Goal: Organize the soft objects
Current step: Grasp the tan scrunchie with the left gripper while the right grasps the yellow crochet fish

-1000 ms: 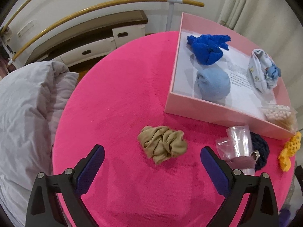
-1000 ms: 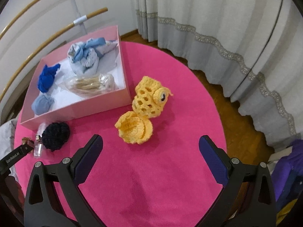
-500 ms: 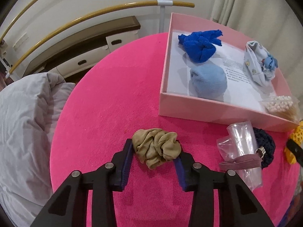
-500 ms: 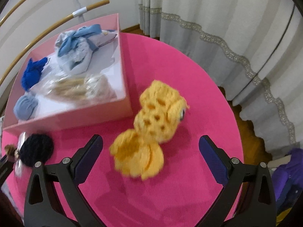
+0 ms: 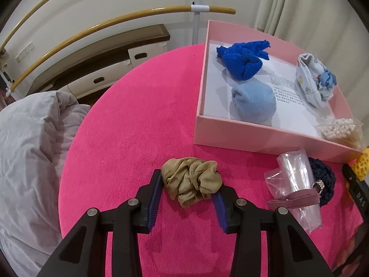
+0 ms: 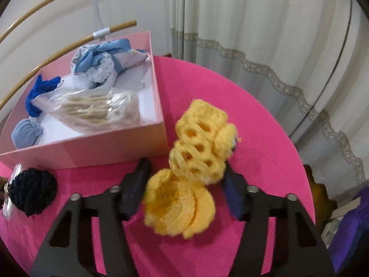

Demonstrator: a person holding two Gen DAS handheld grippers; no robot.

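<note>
On the round pink table (image 5: 129,120) my left gripper (image 5: 188,184) is shut on a crumpled tan stocking bundle (image 5: 191,182), with both blue pads pressed into its sides. My right gripper (image 6: 185,168) has its jaws closing around a yellow crochet toy (image 6: 198,147). Its pads touch both sides of the toy, just right of the pink box (image 6: 92,147). The pink box (image 5: 253,138) holds a dark blue sock ball (image 5: 242,60), a light blue sock ball (image 5: 253,101), a patterned cloth bundle (image 5: 313,78) and a bag of cotton swabs (image 5: 341,129).
A dark navy crochet piece (image 5: 322,180) and a clear plastic bag (image 5: 295,184) with a mauve band lie in front of the box. Grey bedding (image 5: 27,143) lies left of the table. Curtains (image 6: 253,34) hang behind the table's far edge, and wooden rails (image 5: 115,20) curve behind it.
Both grippers went from wide open to closed around their items. The left clamped the tan bundle first. The right dropped lower over the yellow toy, then narrowed onto it.
</note>
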